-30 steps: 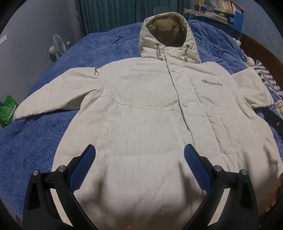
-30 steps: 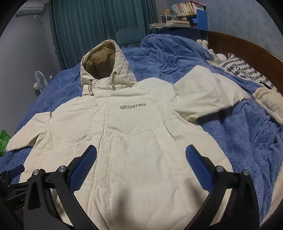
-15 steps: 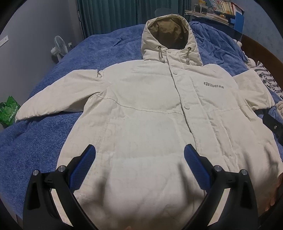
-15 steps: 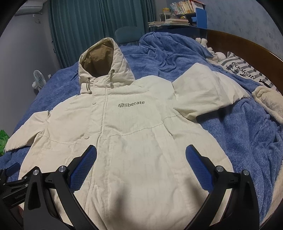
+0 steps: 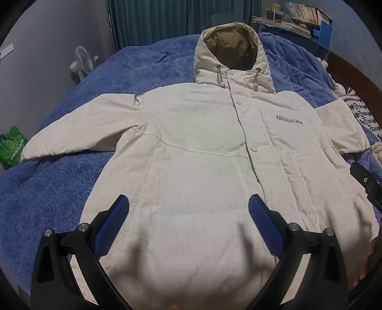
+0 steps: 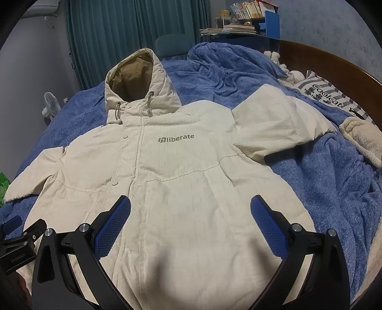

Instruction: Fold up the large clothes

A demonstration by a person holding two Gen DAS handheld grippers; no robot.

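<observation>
A cream hooded jacket lies face up and spread flat on a blue bedspread, hood far, hem near, both sleeves out to the sides. It fills the right wrist view too, jacket. My left gripper hovers open over the lower left front, nothing between its blue pads. My right gripper hovers open over the lower right front, also empty. Part of the left gripper shows at the left edge of the right wrist view.
A wooden headboard curves along the right, with a striped pillow and a fluffy cream blanket beside it. A small fan and a green bag stand left of the bed. Teal curtains hang behind.
Both views have drifted a little: the jacket sits slightly further right in the left wrist view and lower in the right wrist view. Both grippers stay open and empty.
</observation>
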